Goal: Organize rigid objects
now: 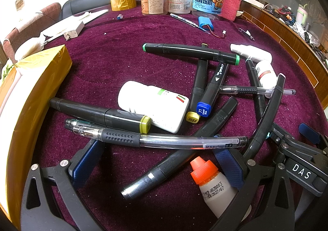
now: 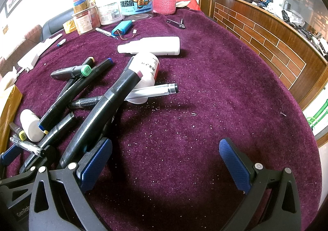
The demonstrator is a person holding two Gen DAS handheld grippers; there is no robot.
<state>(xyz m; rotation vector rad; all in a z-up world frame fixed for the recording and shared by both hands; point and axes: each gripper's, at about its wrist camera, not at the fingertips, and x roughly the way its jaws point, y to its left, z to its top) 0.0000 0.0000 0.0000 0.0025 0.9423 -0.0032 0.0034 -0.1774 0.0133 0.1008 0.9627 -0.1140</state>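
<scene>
Clutter everywhere on this purple velvet-covered desk [image 1: 114,63]. The left claw [image 1: 160,167] sits low with its blue-padded fingers [image 1: 86,161] spread apart, nothing clamped. Right in that gap lie a clear gel pen with a grey rubber grip [image 1: 155,138], a long black marker with a silvery end [image 1: 180,149] running diagonally through, and a small white dropper bottle with an orange cap [image 1: 213,184] just beside the right-hand pad. Just beyond the fingertips there's a black marker with an olive-yellow cap [image 1: 100,114], touching a white plastic pill bottle lying on its side [image 1: 155,104]. Further out, a black marker with green ends [image 1: 190,51] lies across a blue-capped black marker [image 1: 213,89] and a yellow-capped one [image 1: 197,87].

The right claw [image 2: 166,161] is also wide open, pads [image 2: 233,161] well apart, with only bare velvet between them. The pile sits off to its left: a fat black marker with a pinkish end [image 2: 106,108] runs just beside the left pad and leans up over a white medicine bottle with a red label [image 2: 147,71] and a second clear pen [image 2: 151,89]. A white spray bottle lying flat [image 2: 151,46] is just behind that.

A gold-taped cardboard box [image 1: 30,91] stands at the left edge of the left wrist view.
</scene>
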